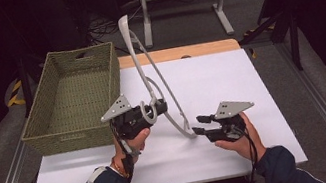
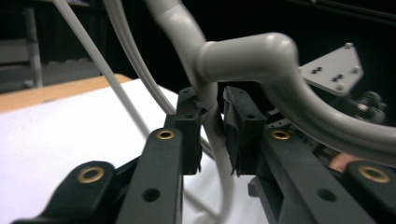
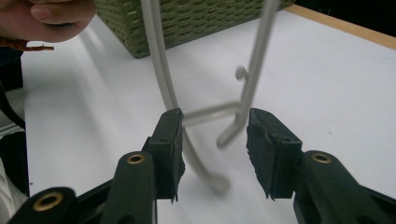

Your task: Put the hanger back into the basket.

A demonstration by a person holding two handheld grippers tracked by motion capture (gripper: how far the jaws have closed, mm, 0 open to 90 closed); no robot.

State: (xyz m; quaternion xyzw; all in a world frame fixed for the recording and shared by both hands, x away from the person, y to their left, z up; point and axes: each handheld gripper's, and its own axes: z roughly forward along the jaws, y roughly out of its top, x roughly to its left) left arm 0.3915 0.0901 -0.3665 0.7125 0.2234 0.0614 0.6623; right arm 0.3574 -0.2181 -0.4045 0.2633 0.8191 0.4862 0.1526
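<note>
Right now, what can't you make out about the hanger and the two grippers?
- Hanger hook: in the left gripper view, the left gripper covers the clamped stretch.
- Hanger's upper part: cut by the top edge in the right gripper view, above the right gripper.
- Basket near inside wall: hidden by its own rim, high view.

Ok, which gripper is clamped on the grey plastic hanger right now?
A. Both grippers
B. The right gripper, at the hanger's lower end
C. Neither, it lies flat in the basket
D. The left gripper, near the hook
D. The left gripper has its jaws pressed on the grey hanger near its hook, while the right gripper stands open around the hanger's lower end without pressing on it.
</note>
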